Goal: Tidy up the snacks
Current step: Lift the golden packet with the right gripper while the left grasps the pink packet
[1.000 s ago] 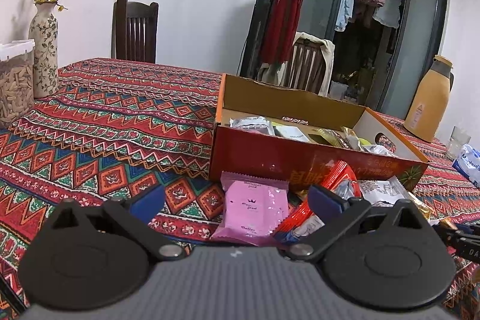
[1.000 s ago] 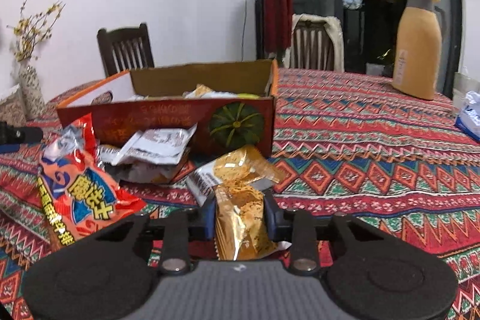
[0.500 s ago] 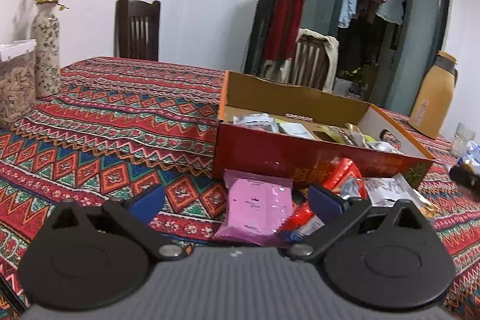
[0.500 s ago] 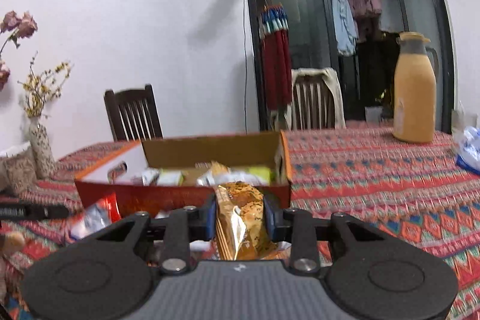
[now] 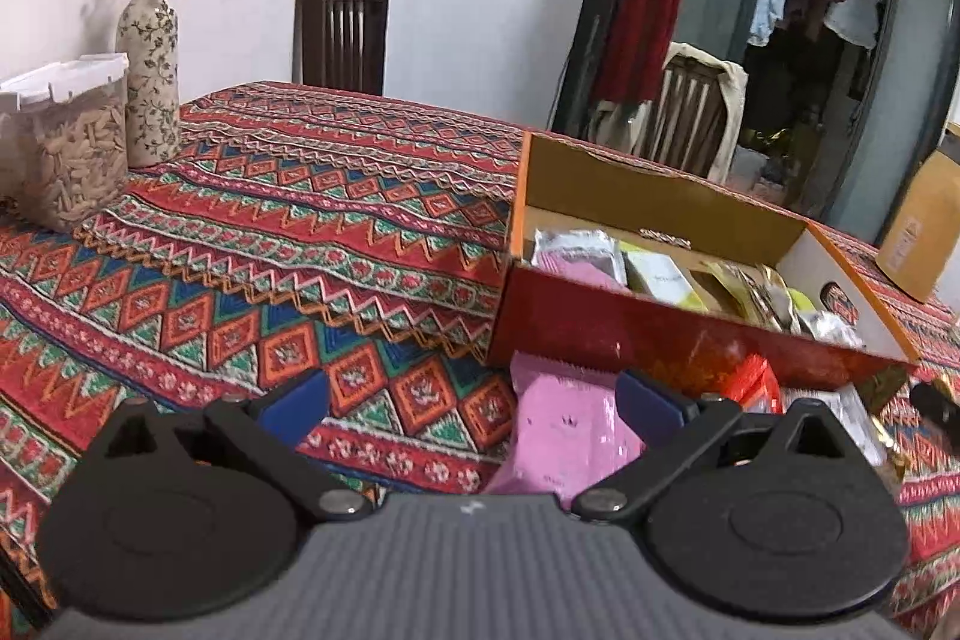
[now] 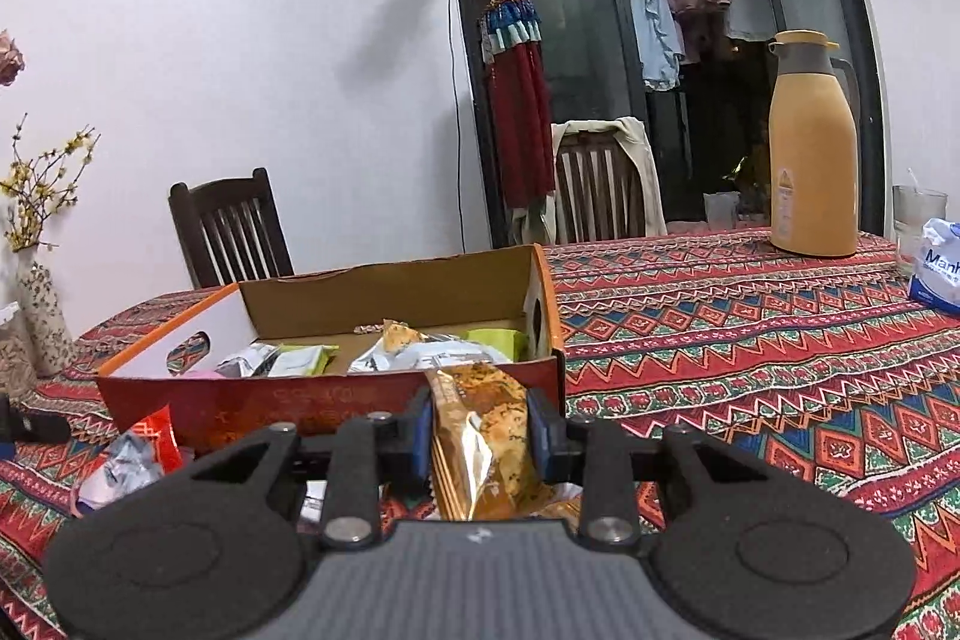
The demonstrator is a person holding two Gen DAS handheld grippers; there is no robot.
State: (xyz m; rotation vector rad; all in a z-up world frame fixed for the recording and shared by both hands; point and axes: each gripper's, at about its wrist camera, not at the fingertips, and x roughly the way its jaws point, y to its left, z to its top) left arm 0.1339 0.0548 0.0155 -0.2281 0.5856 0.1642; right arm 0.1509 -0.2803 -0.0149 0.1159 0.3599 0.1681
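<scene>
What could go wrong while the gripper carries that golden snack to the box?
The right gripper pinches the golden snack packet by its middle only, so the slippery wrapper might slide out. The packet sits level with the box's near wall, so it could bump the wall instead of clearing it. The squeeze might crush what is inside.

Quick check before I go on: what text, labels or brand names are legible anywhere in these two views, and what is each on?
"Manh", cut off by the frame edge: blue print on the white tissue pack.
Pink packet: small print, too blurred to read.
Red box front: faint characters, unreadable.
Thermos label: warning triangle, text too small.
Golden packet in the right gripper: nothing legible.
</scene>
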